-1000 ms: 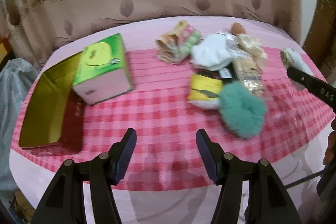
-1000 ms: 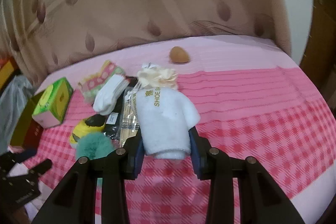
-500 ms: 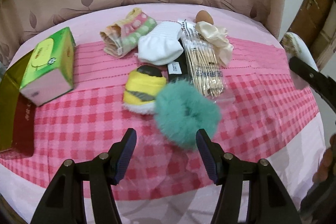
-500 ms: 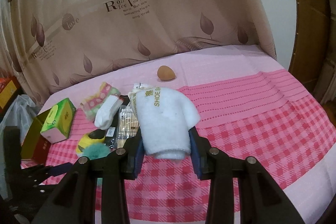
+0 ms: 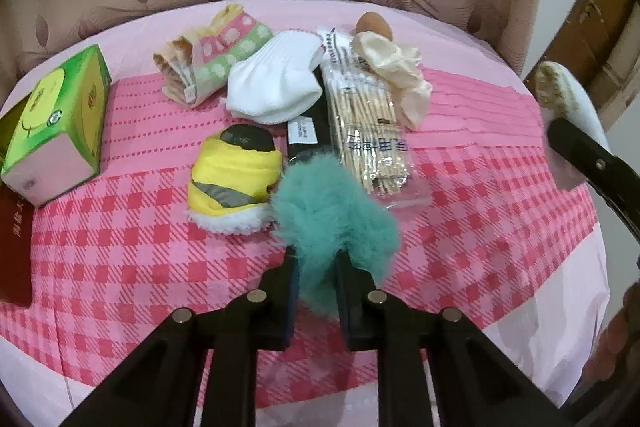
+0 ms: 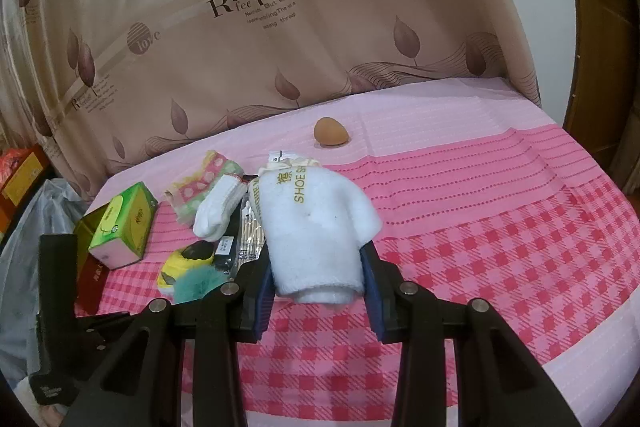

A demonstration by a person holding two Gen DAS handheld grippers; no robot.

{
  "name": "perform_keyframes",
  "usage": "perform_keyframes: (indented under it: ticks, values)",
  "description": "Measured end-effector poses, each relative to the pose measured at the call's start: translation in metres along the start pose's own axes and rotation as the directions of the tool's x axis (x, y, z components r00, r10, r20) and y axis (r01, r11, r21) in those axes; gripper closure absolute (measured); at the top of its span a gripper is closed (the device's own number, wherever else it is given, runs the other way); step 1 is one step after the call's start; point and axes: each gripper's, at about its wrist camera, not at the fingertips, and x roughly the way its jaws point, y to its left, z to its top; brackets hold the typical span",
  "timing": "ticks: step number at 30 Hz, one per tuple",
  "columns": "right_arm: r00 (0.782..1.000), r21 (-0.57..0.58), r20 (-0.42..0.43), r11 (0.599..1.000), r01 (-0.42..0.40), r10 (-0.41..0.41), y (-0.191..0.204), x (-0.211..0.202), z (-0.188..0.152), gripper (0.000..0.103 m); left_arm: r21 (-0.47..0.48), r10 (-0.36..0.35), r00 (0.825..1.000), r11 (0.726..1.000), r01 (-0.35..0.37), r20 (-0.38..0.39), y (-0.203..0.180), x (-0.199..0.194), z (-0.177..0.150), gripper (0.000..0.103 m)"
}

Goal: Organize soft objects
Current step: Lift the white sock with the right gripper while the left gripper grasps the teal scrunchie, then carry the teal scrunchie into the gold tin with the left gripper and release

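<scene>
My left gripper [image 5: 316,267] is shut on the teal fluffy scrunchie [image 5: 332,207], pinching its near side on the pink checked tablecloth [image 5: 120,259]. Beside it lie a yellow rolled cloth [image 5: 232,171], a white sock [image 5: 276,83], a dotted folded cloth [image 5: 212,59], a cream scrunchie [image 5: 396,71] and a pack of cotton swabs [image 5: 368,131]. My right gripper [image 6: 320,287] is shut on a white shoe-shine mitt [image 6: 316,223], held above the table to the right of the pile. That mitt [image 5: 568,103] also shows at the right edge of the left wrist view.
A green tissue box [image 5: 56,119] and an open gold-lined red tin [image 6: 90,231] stand at the table's left. A brown egg [image 6: 330,132] rests near the curtain. The right half of the cloth [image 6: 520,227] carries nothing. A person's hand [image 5: 616,339] shows at lower right.
My left gripper moved in over the teal scrunchie and its jaws went from wide open to shut on it. The right gripper lifted slightly with the mitt still in it.
</scene>
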Motion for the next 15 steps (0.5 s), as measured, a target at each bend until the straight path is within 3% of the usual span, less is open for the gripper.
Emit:
perform_keyframes:
  ticks: [9, 15]
  values:
    - [1.0, 0.0, 0.0, 1.0, 0.0, 0.0, 0.0, 0.0, 0.0, 0.068, 0.031, -0.03, 0.999, 0.999, 0.029, 0.045, -0.002, -0.036, -0.005, 0.089]
    - [1.0, -0.003, 0.001, 1.0, 0.004, -0.004, 0.0, 0.0, -0.001, 0.068, 0.048, -0.003, 0.997, 0.999, 0.0, 0.074, -0.001, -0.054, -0.002, 0.089]
